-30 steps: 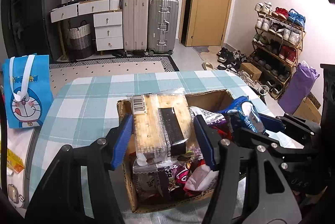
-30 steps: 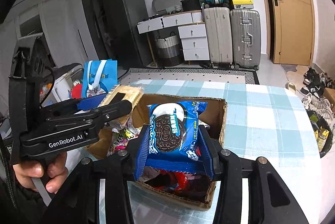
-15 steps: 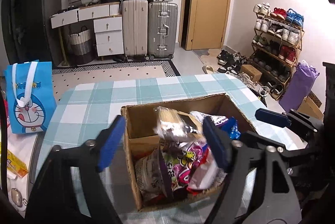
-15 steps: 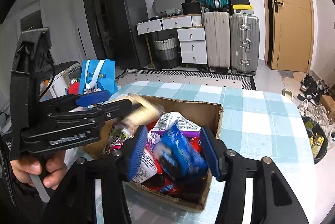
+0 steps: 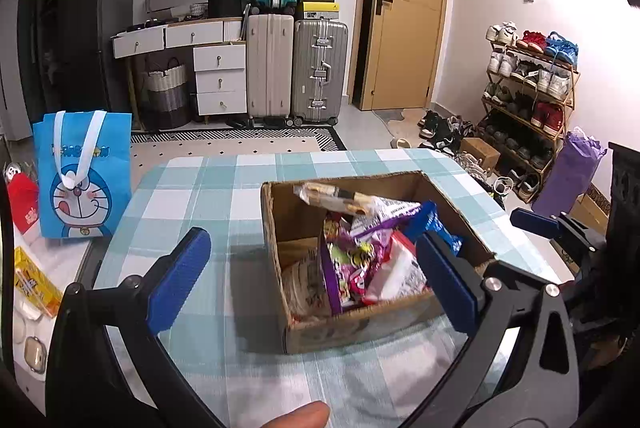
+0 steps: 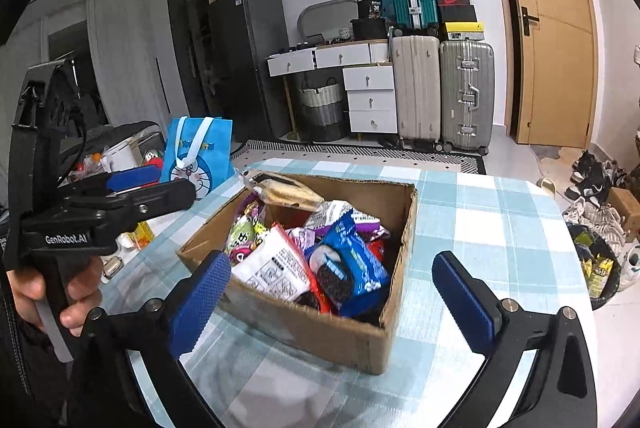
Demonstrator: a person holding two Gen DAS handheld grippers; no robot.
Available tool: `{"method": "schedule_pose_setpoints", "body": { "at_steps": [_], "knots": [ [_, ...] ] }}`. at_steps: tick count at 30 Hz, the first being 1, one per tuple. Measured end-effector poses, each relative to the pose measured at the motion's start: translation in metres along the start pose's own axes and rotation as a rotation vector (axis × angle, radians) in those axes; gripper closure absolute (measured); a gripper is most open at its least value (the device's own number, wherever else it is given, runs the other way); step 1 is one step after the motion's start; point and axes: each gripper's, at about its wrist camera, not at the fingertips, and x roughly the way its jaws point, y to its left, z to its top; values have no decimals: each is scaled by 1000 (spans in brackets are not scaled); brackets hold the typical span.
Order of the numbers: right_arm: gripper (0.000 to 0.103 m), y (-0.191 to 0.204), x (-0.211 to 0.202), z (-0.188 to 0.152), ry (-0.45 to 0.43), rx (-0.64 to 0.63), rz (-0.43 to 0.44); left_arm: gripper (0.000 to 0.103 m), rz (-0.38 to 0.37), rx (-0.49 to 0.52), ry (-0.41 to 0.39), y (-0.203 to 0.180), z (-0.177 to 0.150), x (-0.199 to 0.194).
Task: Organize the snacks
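Note:
A cardboard box (image 5: 376, 326) (image 6: 404, 224) full of snack packets stands on the checked tablecloth. A clear cracker pack (image 5: 334, 194) (image 6: 286, 192) lies on top at the box's far side. A blue Oreo pack (image 6: 348, 264) (image 5: 434, 222) lies on the pile towards the right. My left gripper (image 5: 316, 278) is open and empty, held back from the box's near left. My right gripper (image 6: 332, 298) is open and empty in front of the box's near side.
A blue Doraemon bag (image 5: 82, 174) (image 6: 200, 156) stands at the table's left edge. A yellow packet (image 5: 34, 286) and small items lie on a side surface to the left. Suitcases, drawers and a shoe rack (image 5: 528, 96) stand beyond the table.
Both grippers opened and let go: the cracker pack and the Oreo pack dropped into the box. Both grippers then pulled back from the box.

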Motion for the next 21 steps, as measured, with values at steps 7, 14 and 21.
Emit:
{"method": "schedule_pose_setpoints", "body": {
  "at_steps": [7,14,21],
  "knots": [
    [1,-1,-13,-23,-36,27,2,0,16,-1,-50,-3,-35,-17],
    [1,2,-16,-48,-32,16,2,0,29,-8,-36,-3,-73,-7],
    [0,7,-28,-63,-94,3,-16,0,49,-16,-92,0,-104,-10]
  ]
}}
